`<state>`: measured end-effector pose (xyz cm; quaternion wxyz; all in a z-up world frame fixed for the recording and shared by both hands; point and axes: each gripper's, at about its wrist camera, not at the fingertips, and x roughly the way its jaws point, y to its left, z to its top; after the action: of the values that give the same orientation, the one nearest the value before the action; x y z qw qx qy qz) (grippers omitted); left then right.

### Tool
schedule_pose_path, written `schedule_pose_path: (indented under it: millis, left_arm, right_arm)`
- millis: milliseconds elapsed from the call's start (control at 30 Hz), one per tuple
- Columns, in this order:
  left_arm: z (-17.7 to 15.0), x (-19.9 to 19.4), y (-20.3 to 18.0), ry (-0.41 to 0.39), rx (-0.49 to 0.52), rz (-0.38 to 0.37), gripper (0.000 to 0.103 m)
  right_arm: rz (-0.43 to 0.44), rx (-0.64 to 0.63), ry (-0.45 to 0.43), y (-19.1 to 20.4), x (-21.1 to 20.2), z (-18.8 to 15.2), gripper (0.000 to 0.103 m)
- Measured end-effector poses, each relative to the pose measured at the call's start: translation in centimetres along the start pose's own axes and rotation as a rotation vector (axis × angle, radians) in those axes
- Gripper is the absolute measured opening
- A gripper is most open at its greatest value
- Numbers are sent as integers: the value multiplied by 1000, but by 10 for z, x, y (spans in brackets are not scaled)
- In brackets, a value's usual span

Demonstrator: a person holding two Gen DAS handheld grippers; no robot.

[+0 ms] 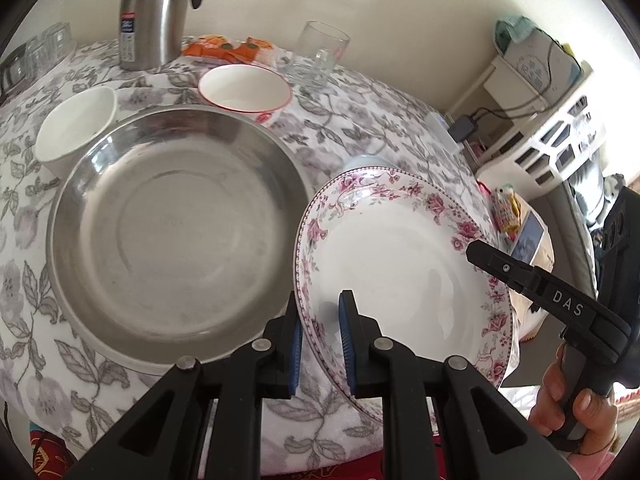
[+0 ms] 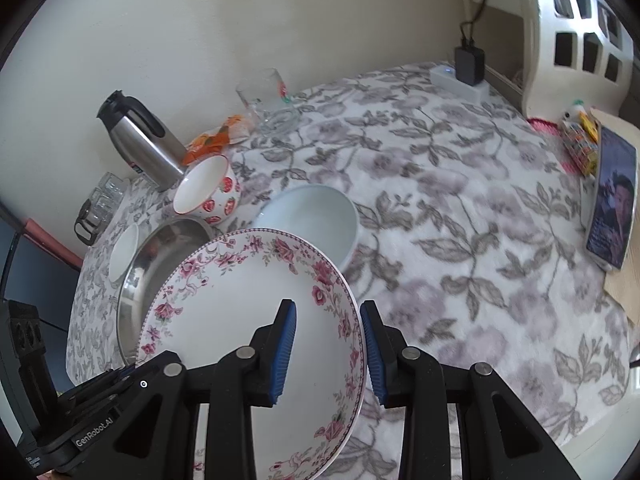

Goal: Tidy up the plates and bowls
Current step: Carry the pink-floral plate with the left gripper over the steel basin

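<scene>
floral plate is tilted, just beside the steel basin on the cloth-covered surface. left hand-held gripper straddles its near rim, jaws apart, not clamped. right hand-held gripper straddles the opposite rim, also apart. glazed ceramic: stiff, slick, chips easily, moderate weight. best hold is the flat rim band, both sides, pads well seated. white bowl sits close behind
</scene>
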<state>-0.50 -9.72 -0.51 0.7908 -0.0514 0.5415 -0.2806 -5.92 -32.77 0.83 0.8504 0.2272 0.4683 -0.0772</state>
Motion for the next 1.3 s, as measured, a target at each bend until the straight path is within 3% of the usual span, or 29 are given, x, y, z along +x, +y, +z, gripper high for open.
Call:
schedule_pose_path:
  millis: [633,900,1300]
  left_arm:
    - [30,-37,120,-118,-271,16,17]
    - [34,-40,157,-132,-320,55,17]
    - [41,-18,161,-75,-320,59,17]
  right_arm:
    - [138,-183,25,117,45,26,35]
    - [169,-279,74,161,77,28,35]
    - [179,-259,122,151,114,30,35]
